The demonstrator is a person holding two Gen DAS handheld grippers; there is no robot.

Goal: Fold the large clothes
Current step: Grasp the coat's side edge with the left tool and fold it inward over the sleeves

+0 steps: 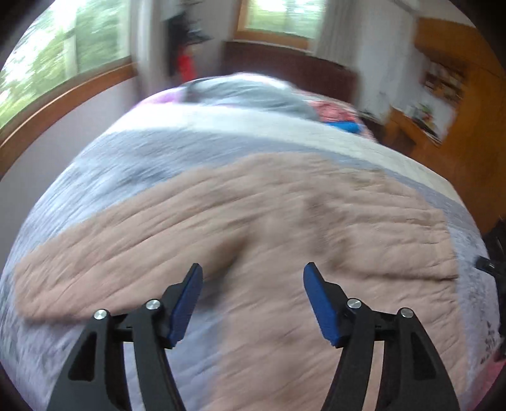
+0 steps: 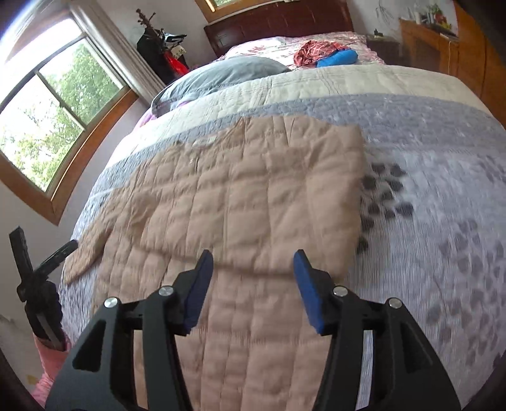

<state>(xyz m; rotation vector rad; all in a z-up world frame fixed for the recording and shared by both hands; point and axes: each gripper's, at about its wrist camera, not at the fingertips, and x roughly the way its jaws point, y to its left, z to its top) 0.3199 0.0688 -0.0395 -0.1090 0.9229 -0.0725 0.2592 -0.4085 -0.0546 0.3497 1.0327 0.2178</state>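
Note:
A large beige quilted jacket [image 2: 246, 189] lies flat on the bed, its right side folded in to a straight edge and one sleeve [image 2: 85, 253] reaching left. It also fills the blurred left wrist view [image 1: 253, 221]. My left gripper [image 1: 253, 278] is open and empty above the jacket's near part. My right gripper [image 2: 253, 262] is open and empty above the jacket's lower middle. The left gripper also shows at the left edge of the right wrist view [image 2: 41, 272], near the sleeve end.
The bed has a grey-and-white patterned quilt [image 2: 442, 189]. A grey pillow [image 2: 221, 76], a red cloth [image 2: 313, 50] and a blue item [image 2: 338, 58] lie near the dark headboard [image 2: 278, 25]. Windows are on the left, wooden furniture [image 2: 427, 41] on the right.

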